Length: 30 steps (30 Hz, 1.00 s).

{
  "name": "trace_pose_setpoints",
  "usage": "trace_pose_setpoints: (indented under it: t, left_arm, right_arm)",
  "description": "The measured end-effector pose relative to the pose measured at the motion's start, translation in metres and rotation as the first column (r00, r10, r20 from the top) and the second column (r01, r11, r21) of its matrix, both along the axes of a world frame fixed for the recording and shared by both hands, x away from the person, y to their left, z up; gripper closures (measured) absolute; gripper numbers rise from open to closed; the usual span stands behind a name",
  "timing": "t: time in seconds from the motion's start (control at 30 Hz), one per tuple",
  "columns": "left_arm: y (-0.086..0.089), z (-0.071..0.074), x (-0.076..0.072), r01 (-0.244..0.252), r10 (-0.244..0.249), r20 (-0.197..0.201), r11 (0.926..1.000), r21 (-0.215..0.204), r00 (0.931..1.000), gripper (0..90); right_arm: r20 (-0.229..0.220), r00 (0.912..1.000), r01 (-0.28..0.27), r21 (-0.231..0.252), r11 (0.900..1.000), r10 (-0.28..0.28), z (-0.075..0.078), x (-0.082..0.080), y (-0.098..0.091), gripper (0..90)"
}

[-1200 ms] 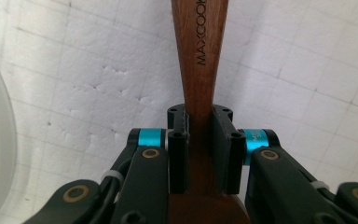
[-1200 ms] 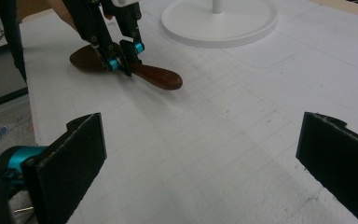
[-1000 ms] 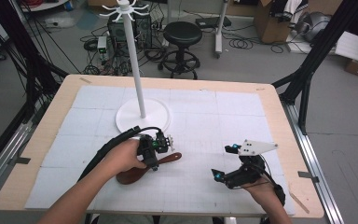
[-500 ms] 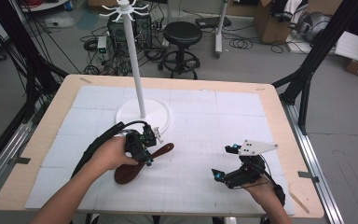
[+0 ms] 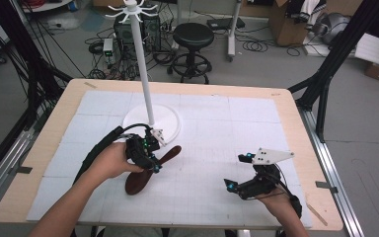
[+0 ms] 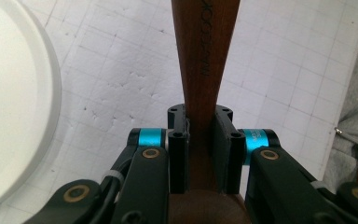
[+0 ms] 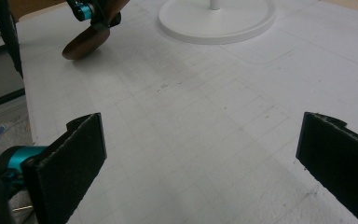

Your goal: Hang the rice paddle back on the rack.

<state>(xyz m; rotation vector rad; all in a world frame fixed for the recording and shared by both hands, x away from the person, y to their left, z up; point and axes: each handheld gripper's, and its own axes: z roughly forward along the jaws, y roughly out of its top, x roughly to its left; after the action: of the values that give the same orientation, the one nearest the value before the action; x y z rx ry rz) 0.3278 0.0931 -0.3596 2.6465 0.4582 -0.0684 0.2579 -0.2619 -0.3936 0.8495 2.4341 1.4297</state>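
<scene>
Change since earlier frame: the left hand-held gripper [image 5: 145, 150] has shifted with the wooden spatula [image 5: 150, 170] toward the stand base; the spatula's near end now sits further out from under the hand. The right hand-held gripper has kept its place.
Left hand-held gripper state: clenched on the narrow neck of the wooden spatula [image 6: 204, 70], one pad on each side.
Right hand-held gripper state: released [image 7: 200, 154]; jaws stand wide apart with bare table mat between them.
Wooden spatula position: gripped at mid-length by the left hand-held gripper; one end points ahead of it toward the stand, the broad end lies behind and below it, at the table [image 5: 286, 106] surface.
Coat stand: white pole on a round base [image 5: 168, 123], just ahead of the left hand-held gripper; the right hand-held gripper [image 5: 256, 177] is well apart from it.
Containers: the round base carries the pole alone.
Left gripper view: stamped lettering on the spatula handle, unreadable; rim of the white base [image 6: 23, 107] to the left of the jaws.
Right gripper view: broad spatula end [image 7: 85, 44] touching or just above the mat, far ahead and left of the jaws; cannot tell which.
High view: both forearms enter from the bottom edge; a grey three-cornered plate tops the right hand-held gripper.
</scene>
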Motion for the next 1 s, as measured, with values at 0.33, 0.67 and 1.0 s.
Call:
trace_pose_setpoints:
  t: [0.33, 0.67, 1.0]
  left_arm:
    - [0.003, 0.008, -0.002, 0.011, -0.013, -0.022, 0.9973, -0.073, 0.9997, 77.7]
    - [0.008, 0.023, -0.008, 0.026, -0.025, 0.008, 0.9832, -0.181, 0.9997, 77.7]
    - [0.018, 0.041, -0.012, 0.024, -0.012, 0.047, 0.9647, -0.262, 0.9988, 77.7]
  right_arm:
    - [-0.003, 1.0000, 0.000, 0.001, 1.0000, 0.000, 0.000, 0.000, 0.000, 0.5]
    - [-0.003, 1.0000, -0.003, -0.003, 1.0000, 0.003, -0.001, 0.000, 0.001, 0.5]
    - [-0.002, 1.0000, -0.003, 0.002, 1.0000, 0.003, -0.001, 0.000, 0.001, 0.5]
